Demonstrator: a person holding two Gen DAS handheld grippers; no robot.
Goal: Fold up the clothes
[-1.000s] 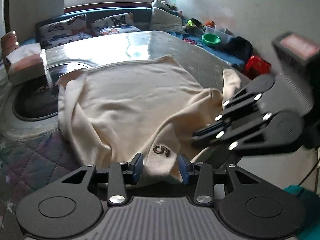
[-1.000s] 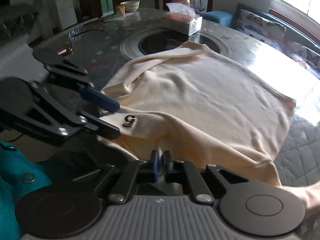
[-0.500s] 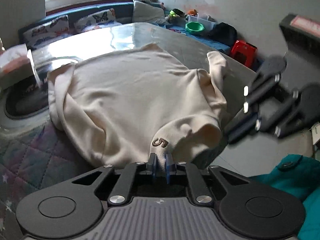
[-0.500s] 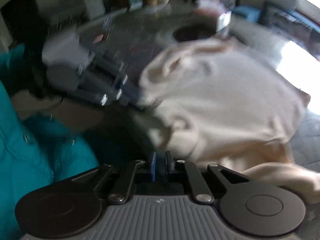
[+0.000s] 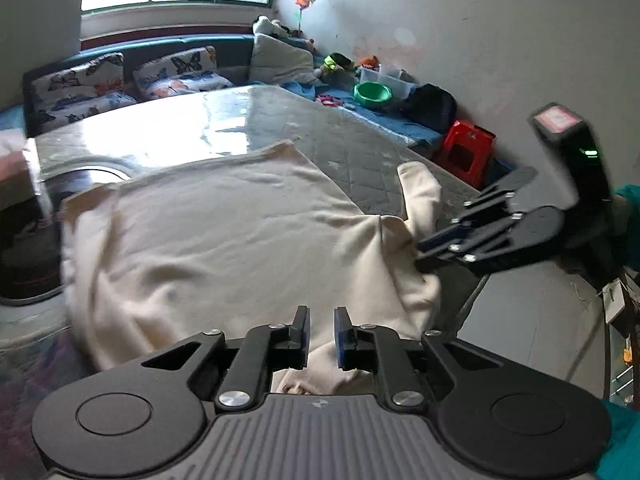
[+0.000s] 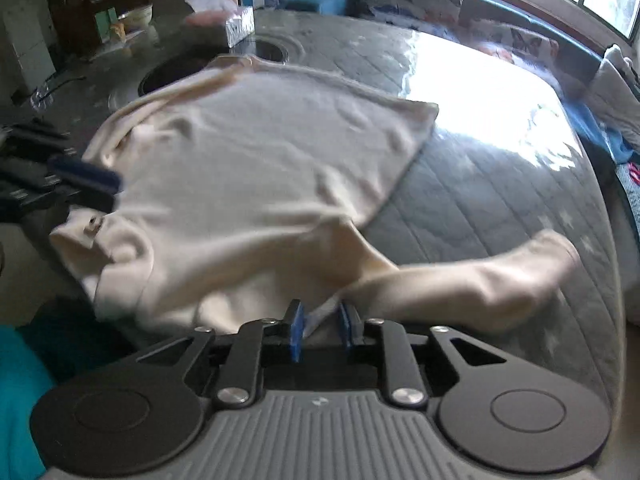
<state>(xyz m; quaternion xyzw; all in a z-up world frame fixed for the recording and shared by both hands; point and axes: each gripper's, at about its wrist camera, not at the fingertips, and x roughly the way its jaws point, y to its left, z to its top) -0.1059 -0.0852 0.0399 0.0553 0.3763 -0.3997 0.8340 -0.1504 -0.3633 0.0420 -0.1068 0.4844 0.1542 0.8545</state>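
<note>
A cream sweatshirt (image 5: pixel 224 232) lies spread on the round table, its near edge hanging over the rim; it also shows in the right wrist view (image 6: pixel 256 168). One sleeve (image 6: pixel 472 284) stretches right across the quilted cover. My left gripper (image 5: pixel 321 332) is open, its jaws apart over the near hem. My right gripper (image 6: pixel 320 330) is open with a fold of cream cloth between its pads near the sleeve's base. In the left wrist view the right gripper (image 5: pixel 432 248) sits at the shirt's right shoulder. In the right wrist view the left gripper (image 6: pixel 100 188) sits at the shirt's left corner.
The round table (image 5: pixel 360 148) has a quilted cover and a dark round inset (image 6: pixel 224 60). A tissue box (image 6: pixel 232 24) stands at the far side. A bench with butterfly cushions (image 5: pixel 176 76), a green bowl (image 5: pixel 372 94) and a red stool (image 5: pixel 468 148) lie beyond.
Both grippers were shut on the shirt's near edge half a second ago and now stand open. The shirt has shifted farther onto the table, and the sleeve now lies out to the right.
</note>
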